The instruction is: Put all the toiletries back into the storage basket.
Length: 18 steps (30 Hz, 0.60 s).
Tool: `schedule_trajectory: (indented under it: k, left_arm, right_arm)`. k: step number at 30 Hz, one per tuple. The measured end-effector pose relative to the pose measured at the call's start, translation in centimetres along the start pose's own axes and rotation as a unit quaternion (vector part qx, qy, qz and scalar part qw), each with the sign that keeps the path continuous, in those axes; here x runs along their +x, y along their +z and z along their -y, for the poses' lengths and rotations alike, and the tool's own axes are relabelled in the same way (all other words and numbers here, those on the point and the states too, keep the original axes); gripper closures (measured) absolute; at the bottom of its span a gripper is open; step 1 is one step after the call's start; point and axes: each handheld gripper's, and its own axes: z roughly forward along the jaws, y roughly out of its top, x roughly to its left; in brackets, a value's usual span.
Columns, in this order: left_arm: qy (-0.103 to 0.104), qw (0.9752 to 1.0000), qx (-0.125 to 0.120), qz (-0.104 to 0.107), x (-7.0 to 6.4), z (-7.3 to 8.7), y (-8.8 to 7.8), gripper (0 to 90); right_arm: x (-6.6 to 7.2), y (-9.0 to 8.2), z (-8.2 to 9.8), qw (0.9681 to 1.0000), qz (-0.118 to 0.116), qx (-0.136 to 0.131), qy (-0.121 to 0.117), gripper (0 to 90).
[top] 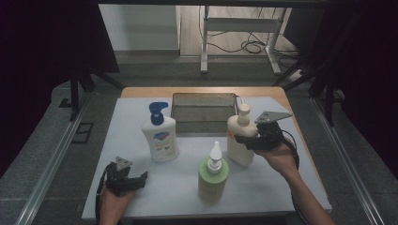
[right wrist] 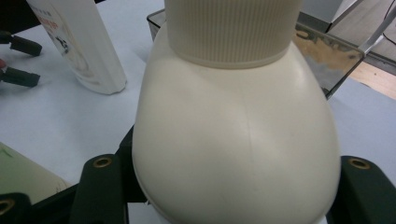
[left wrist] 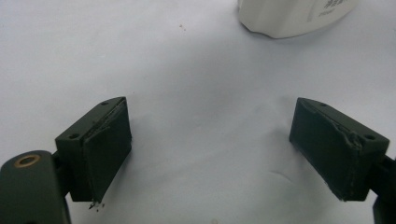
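On white pump bottle (top: 161, 136), label writing unreadable.

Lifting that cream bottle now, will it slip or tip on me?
The cream bottle looks smooth and rounded, so it may slide between the right hand-held gripper jaws. It seems rigid plastic, unlikely to buckle. Tall and narrow, it could tip if set down carelessly near the tray.

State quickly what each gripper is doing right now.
Left gripper: open, holding nothing.
Right gripper: closed on the cream plastic bottle with the ribbed cap.
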Motion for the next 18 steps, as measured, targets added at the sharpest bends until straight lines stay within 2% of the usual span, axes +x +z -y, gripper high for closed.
schedule_trajectory:
  k: [18]
  left_arm:
    - [0.0,1.0,0.0,0.0,0.0,0.0,0.0,12.5]
  right_arm:
    - [0.2,-0.3,-3.5,0.9999,-0.005,-0.013,-0.008,38.0]
